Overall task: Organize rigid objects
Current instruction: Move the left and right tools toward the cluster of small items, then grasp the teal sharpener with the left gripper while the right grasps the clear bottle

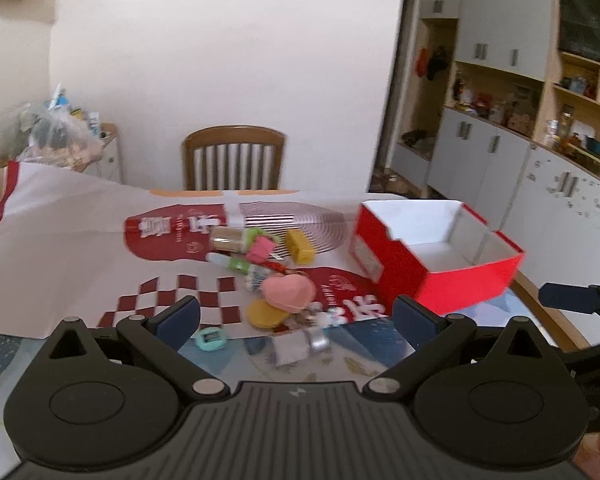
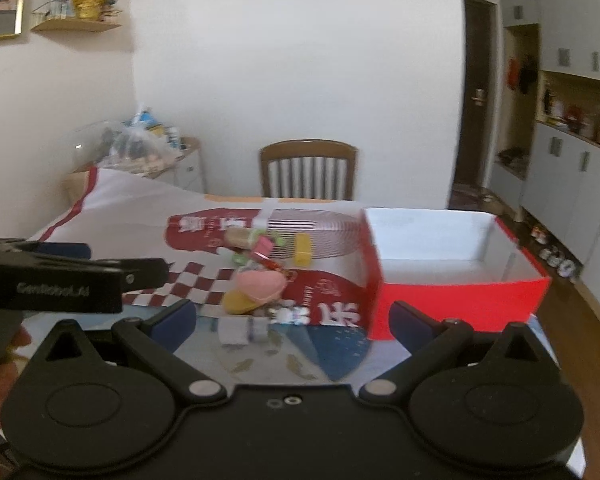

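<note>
A heap of small rigid items lies on the patterned cloth: a pink heart-shaped case [image 1: 287, 292] [image 2: 260, 284], a yellow round case [image 1: 265, 314] [image 2: 238, 302], a yellow block [image 1: 300, 246] [image 2: 302, 250], a small pink block [image 1: 260, 250], a green-and-white tube [image 1: 236, 264], a teal gadget [image 1: 210, 339] and a white-and-silver piece [image 1: 298, 346] [image 2: 240, 330]. To their right stands an open red box [image 1: 452, 284] [image 2: 460, 304], white inside, with nothing visible in it. My left gripper [image 1: 296, 320] hovers open just short of the heap. My right gripper [image 2: 296, 324] is open too, facing the box's left corner.
A wooden chair [image 1: 234, 158] [image 2: 308, 170] stands behind the table's far edge. Bags of clutter [image 1: 56, 132] sit on a low cabinet at the far left. White cabinets and shelves [image 1: 540, 140] line the right wall. A blue-padded finger [image 1: 568, 298] of the right gripper shows beside the box.
</note>
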Available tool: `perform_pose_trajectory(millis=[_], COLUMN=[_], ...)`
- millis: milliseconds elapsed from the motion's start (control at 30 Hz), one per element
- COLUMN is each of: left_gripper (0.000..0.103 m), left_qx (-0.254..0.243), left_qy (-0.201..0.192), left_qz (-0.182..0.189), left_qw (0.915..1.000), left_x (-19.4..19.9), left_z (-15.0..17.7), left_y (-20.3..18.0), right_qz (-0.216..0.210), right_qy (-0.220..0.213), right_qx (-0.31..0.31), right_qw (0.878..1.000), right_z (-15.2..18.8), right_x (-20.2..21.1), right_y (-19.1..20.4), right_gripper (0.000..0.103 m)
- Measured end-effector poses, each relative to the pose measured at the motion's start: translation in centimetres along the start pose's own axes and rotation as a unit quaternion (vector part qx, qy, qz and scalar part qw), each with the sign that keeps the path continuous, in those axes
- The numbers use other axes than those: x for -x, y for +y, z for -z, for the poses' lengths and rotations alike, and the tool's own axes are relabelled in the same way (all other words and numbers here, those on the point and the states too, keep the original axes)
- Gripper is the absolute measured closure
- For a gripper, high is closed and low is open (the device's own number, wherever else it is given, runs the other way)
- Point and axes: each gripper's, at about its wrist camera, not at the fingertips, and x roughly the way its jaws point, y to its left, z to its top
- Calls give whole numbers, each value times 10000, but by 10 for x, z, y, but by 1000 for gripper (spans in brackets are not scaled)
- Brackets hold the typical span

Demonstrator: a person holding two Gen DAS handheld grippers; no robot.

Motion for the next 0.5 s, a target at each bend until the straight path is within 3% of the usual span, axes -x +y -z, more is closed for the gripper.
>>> perform_pose_trajectory(millis=[233, 500], left_gripper=[0, 1], left_qx=[85, 248], left_qy=[182, 567], left_qz=[-635, -1176], left_qw=[9978, 9911], left_x=[-44, -114], left_z=[4, 16], left_y=[31, 59], right_qz=[-446, -475], right_qy=[322, 734], right_qx=[332, 557], right_qw=[9979, 9946], right_z=[-1, 13], right_x=[-49, -115], right_y=[9, 15], right_gripper=[0, 2])
